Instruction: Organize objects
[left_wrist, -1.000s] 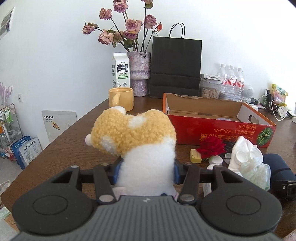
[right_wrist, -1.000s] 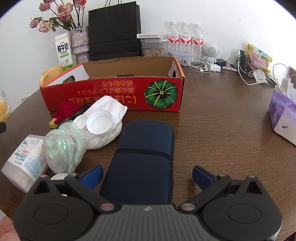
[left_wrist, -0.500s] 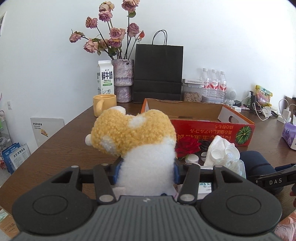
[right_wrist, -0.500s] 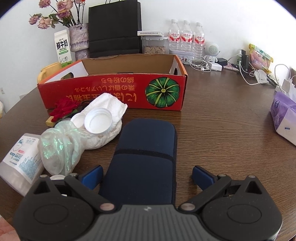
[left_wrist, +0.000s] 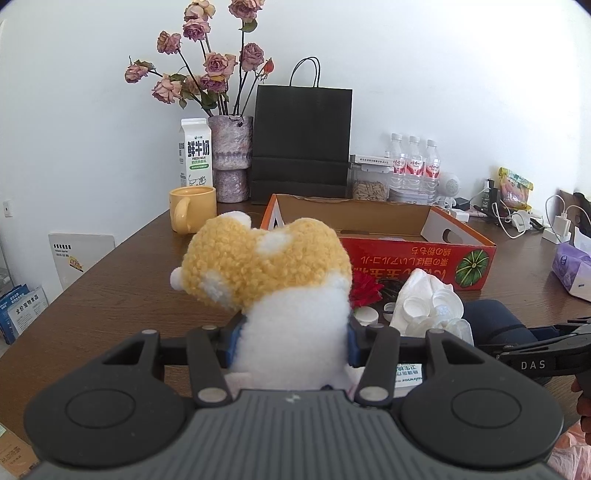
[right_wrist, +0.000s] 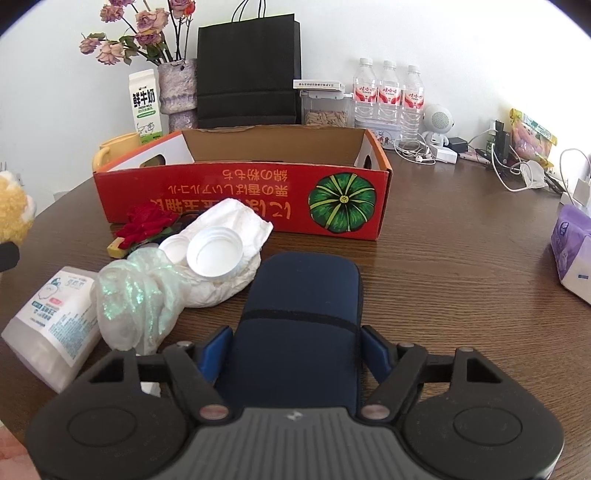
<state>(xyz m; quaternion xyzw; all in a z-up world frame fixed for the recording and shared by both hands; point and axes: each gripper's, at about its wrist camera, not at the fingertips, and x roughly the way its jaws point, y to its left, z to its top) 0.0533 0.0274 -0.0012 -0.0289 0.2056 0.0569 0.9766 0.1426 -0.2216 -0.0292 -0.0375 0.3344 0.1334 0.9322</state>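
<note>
My left gripper (left_wrist: 291, 341) is shut on a yellow and white plush toy (left_wrist: 273, 273) and holds it above the brown table, left of the open red cardboard box (left_wrist: 413, 254). My right gripper (right_wrist: 297, 350) is shut on the near end of a dark blue case (right_wrist: 306, 302) that lies on the table in front of the red box (right_wrist: 243, 192). The plush also shows at the left edge of the right wrist view (right_wrist: 13, 214). The case shows at the right of the left wrist view (left_wrist: 498, 321).
Left of the case lie a white crumpled bag with white lids (right_wrist: 221, 251), an iridescent wrap (right_wrist: 136, 295), a white labelled pack (right_wrist: 51, 325) and a red flower (right_wrist: 146, 221). A yellow mug (left_wrist: 192, 214), milk carton (left_wrist: 195, 153), vase, black bag (left_wrist: 301, 140) and bottles stand behind. A purple tissue pack (right_wrist: 570, 251) is at right.
My right gripper has closed from wide open onto the blue case. My left gripper has swung right and risen a little with the plush toy.
</note>
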